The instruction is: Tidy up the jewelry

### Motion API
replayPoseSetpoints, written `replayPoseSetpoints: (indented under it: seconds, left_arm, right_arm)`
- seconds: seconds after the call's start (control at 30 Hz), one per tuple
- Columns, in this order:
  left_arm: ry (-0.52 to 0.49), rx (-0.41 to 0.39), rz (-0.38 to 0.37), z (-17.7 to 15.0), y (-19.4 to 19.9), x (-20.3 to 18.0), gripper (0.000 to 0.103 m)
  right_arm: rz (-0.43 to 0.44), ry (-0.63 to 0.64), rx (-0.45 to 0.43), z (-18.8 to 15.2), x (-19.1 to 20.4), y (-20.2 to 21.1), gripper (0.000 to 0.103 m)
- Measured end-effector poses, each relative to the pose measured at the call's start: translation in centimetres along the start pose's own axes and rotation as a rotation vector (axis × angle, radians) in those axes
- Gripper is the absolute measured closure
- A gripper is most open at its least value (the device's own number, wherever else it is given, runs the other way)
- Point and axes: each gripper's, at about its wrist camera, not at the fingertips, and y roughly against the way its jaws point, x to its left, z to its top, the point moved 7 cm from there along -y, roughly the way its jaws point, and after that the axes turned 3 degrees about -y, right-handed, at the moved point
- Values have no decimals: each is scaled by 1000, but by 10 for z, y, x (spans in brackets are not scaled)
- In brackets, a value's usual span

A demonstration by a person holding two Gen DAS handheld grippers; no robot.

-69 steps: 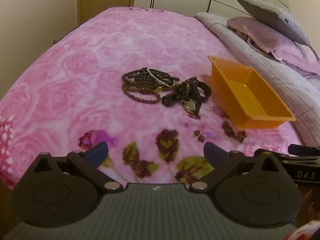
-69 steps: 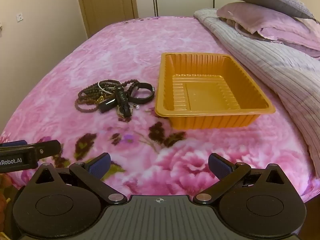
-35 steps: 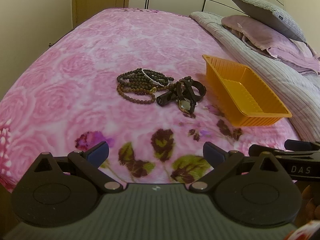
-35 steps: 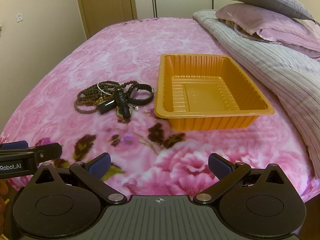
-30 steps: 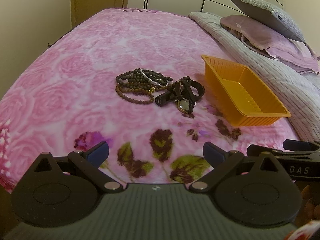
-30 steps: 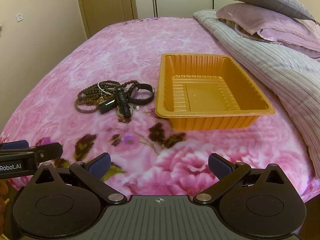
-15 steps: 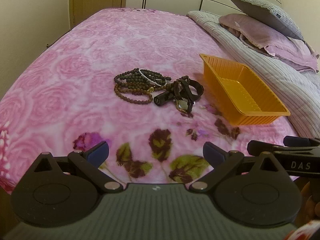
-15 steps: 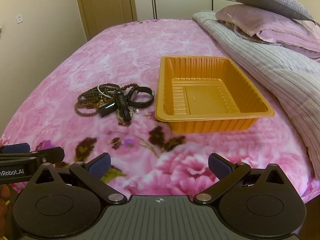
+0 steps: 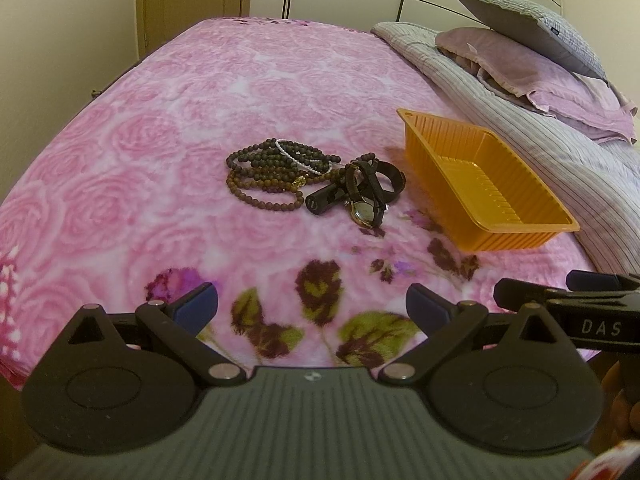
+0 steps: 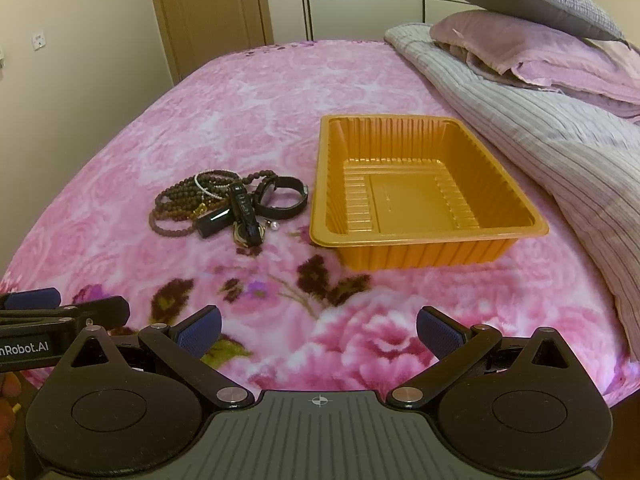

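an orange tray [image 9: 496, 222] sits on the pink floral bedspread [image 9: 208, 92]. just left of the tray lies a tangle of beaded bracelets [image 9: 268, 178] and a wristwatch [image 9: 362, 210]. nearer than the tray, the left gripper [image 9: 312, 306] hovers with fingers spread wide, holding nothing; the right gripper [image 9: 560, 296] shows below the tray.

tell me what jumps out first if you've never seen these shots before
The bright orange plastic tray stands out at once, empty on the pink rose-patterned blanket. Just to its left lies a dark tangle of beaded bracelets and black watch straps, none of it in the tray yet. Both grippers, left gripper and right gripper, hover open at the near edge of the bed.
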Motion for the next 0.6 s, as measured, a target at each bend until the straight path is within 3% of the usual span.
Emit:
replayPoseSetpoints:
  seconds: [0.6]
  left_arm:
    - [1,0,0,0,0,0,3]
  right_arm:
    - [0,-3,0,-1,0,0,0]
